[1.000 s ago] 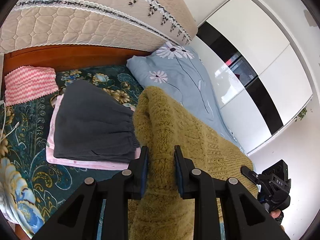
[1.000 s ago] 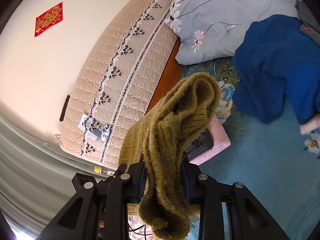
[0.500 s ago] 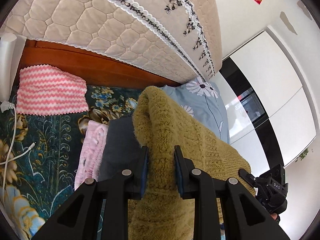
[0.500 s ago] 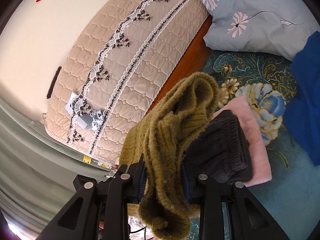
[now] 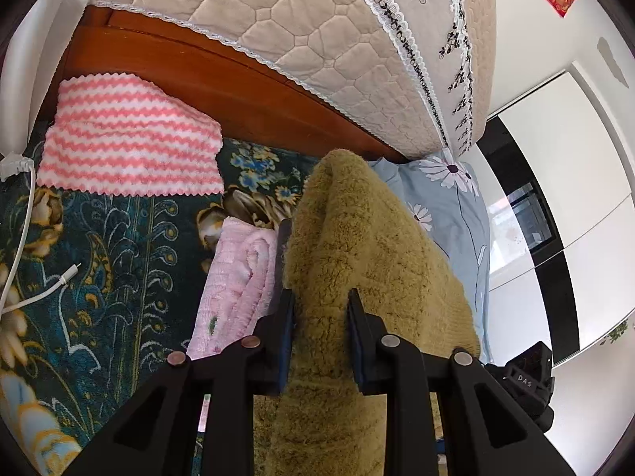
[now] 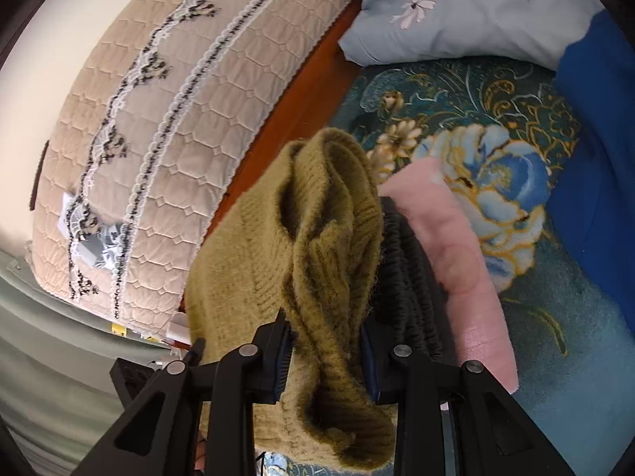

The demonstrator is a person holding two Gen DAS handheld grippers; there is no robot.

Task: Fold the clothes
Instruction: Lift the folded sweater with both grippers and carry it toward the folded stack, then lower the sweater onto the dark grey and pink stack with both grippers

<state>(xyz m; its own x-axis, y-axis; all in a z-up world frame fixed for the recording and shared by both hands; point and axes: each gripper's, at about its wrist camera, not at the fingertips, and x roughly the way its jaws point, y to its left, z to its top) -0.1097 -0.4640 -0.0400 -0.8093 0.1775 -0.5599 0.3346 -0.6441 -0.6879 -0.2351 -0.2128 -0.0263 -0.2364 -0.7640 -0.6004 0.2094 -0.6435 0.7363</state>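
An olive-green knitted sweater (image 5: 369, 254) is folded into a thick bundle and held between both grippers. My left gripper (image 5: 320, 301) is shut on one end of it, and my right gripper (image 6: 325, 329) is shut on the other bunched end of the sweater (image 6: 317, 238). The bundle hangs directly above a stack of folded clothes: a dark grey garment (image 6: 408, 277) on a pink one (image 6: 456, 246). In the left wrist view only the pink garment (image 5: 242, 277) and a sliver of the grey one show beside the sweater.
The stack lies on a dark floral bedspread (image 5: 99, 246) near the wooden headboard (image 5: 222, 79) and its quilted cover (image 6: 166, 111). A pink-and-white zigzag cloth (image 5: 131, 139), a white charging cable (image 5: 24, 238), a pale blue pillow (image 6: 456, 12) and a blue garment (image 6: 595, 139) lie around.
Both grippers have carried the sweater forward toward the headboard and down over the folded stack. The grey garment is now almost fully covered in the left wrist view.
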